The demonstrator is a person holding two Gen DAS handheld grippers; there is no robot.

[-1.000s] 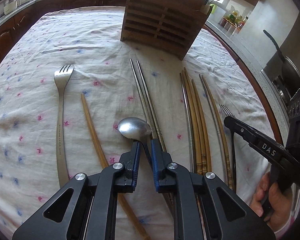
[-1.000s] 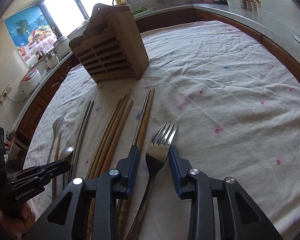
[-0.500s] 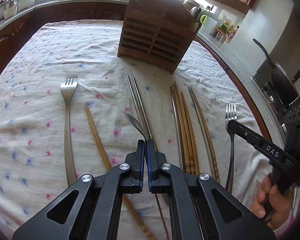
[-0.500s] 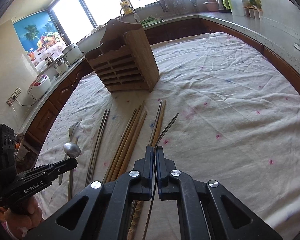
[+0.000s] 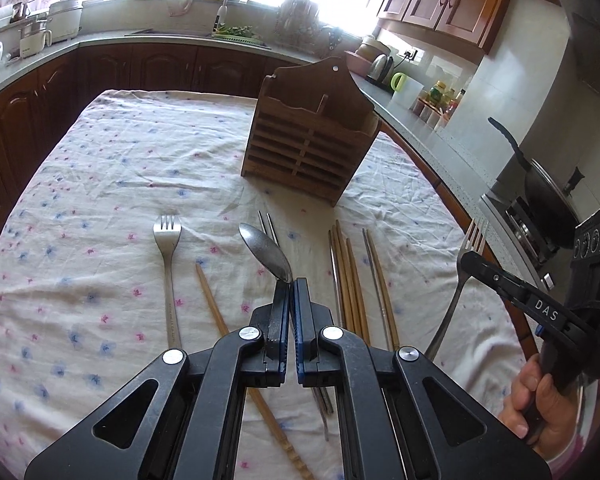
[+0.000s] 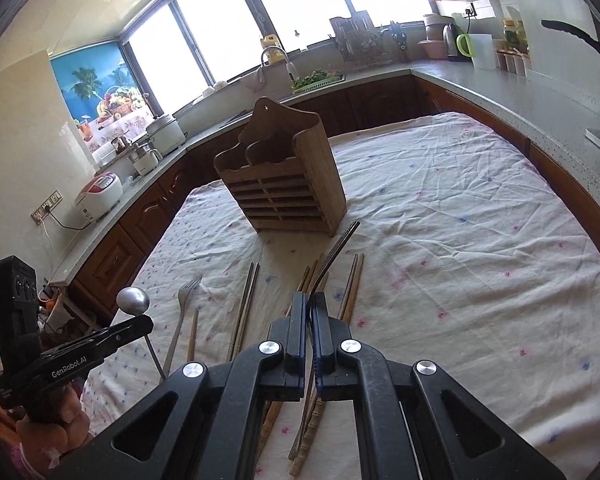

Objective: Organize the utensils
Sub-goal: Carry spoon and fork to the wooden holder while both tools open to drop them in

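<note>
The left gripper (image 5: 290,292) has its jaws clamped tight on the neck of a spoon (image 5: 265,251), whose bowl juts up and forward above the cloth-covered table (image 5: 100,184). The right gripper (image 6: 309,304) has its jaws closed just as tightly on a fork (image 5: 462,276), gripped along the handle so the tines rise ahead of it; from the right wrist view the fork (image 6: 334,254) shows only edge-on. Both pieces hang clear of the table. The wooden holder (image 5: 308,148) stands upright toward the far edge, nearer the right side. Left on the cloth along the near edge are a second fork (image 5: 168,264), a lone wooden chopstick (image 5: 216,312), a metal pair (image 5: 269,224) and a bundle of wooden and metal chopsticks (image 5: 354,280).

The risk is slip and swing. Each piece is pinched on a thin, smooth metal shank, so a quick tilt could let it rotate in the jaws and arrive at the holder crooked, catching the rim or nudging the light holder over. Two long handles carried side by side could also knock together.

The lower handles vanish behind the gripper bodies, so how much trails below is unclear. The holder's compartments appear empty, though their depths are not visible.
</note>
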